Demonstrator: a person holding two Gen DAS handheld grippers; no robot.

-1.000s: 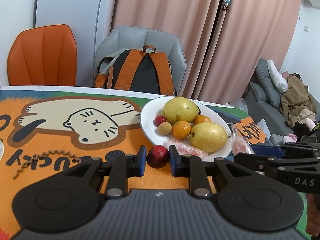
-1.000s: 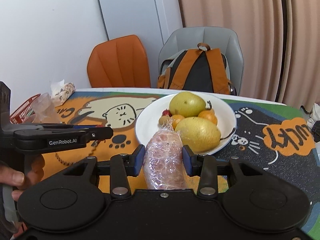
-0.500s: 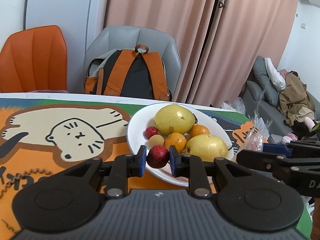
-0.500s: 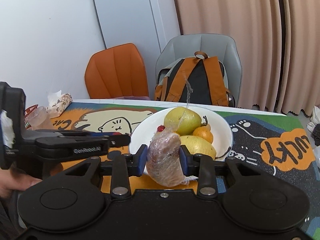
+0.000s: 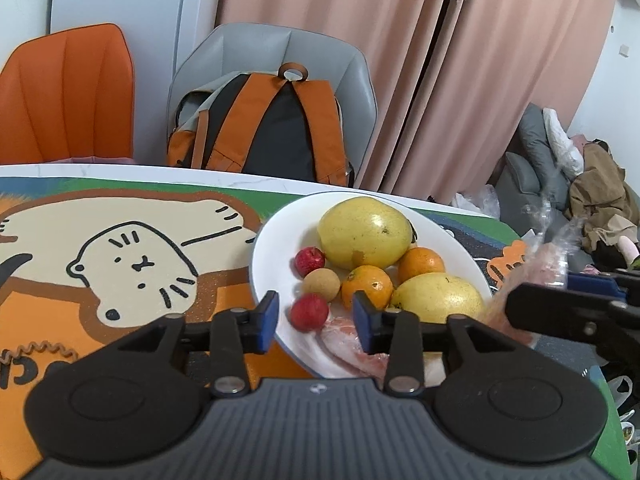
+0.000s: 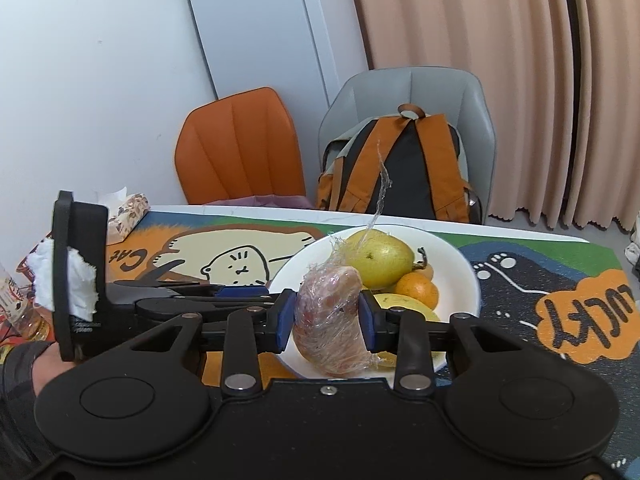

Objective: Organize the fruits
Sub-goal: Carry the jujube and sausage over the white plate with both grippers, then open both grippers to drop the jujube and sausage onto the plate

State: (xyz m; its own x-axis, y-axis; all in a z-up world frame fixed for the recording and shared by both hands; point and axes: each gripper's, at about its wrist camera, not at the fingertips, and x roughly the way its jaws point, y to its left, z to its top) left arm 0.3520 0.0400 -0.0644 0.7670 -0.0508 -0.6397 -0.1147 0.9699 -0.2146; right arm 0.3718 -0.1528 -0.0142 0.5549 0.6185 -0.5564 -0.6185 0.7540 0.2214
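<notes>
A white plate (image 5: pixel 276 236) on the cartoon mat holds two yellow mangoes (image 5: pixel 364 232), two oranges (image 5: pixel 367 286), a tan longan (image 5: pixel 321 283), two red lychees and a plastic-wrapped pink piece (image 5: pixel 344 336). My left gripper (image 5: pixel 316 320) is open over the plate's near rim; a red lychee (image 5: pixel 308 312) lies on the plate between its fingers. My right gripper (image 6: pixel 326 316) is shut on a plastic-wrapped pink fruit piece (image 6: pixel 330 320), held above the plate's (image 6: pixel 460 264) near edge. The left gripper shows in the right wrist view (image 6: pixel 200 296).
An orange chair (image 5: pixel 64 92) and a grey chair with an orange-black backpack (image 5: pixel 264 128) stand behind the table. A tissue pack (image 6: pixel 126 214) and a bottle (image 6: pixel 16 304) sit at the table's left. A sofa with clothes (image 5: pixel 580 184) is at right.
My left gripper opened and let the red lychee go onto the plate. My right gripper lifted the wrapped piece and moved it over the plate's near edge.
</notes>
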